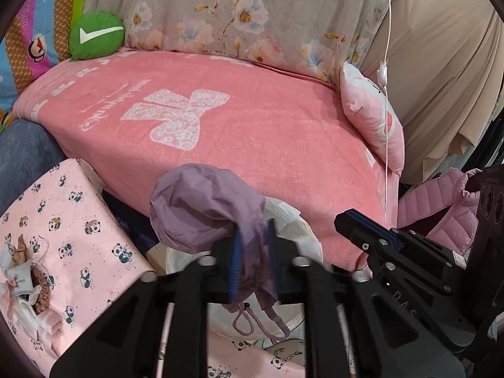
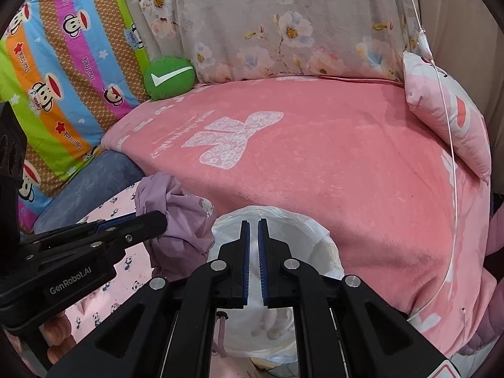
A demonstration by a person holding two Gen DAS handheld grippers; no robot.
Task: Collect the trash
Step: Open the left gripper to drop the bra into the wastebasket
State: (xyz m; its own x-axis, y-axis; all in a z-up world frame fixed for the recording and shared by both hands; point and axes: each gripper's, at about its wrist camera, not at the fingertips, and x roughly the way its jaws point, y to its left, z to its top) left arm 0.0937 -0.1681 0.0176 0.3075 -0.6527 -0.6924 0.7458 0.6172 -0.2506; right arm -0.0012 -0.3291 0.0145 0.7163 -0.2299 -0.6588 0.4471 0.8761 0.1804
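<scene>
Left tongs: where the blue pads close in, the left tongs (image 1: 253,245) clamp a crumpled purple cloth bag (image 1: 208,204), its drawstring loop hanging below the pads.
Right tongs: the right tongs (image 2: 254,223) stand nearly closed, a thin gap between the pads; whether they pinch the liner's rim I cannot tell.
Bin: a bin lined with a white plastic bag (image 2: 318,245) sits under both tongs, against the bed's edge; the purple bag hangs at its left rim.
Bed: a pink bow-print blanket (image 2: 315,163) covers it.
Further out: a green checkmark cushion (image 2: 168,77), a pink pillow (image 2: 450,119), a panda-print cloth (image 1: 72,220).
</scene>
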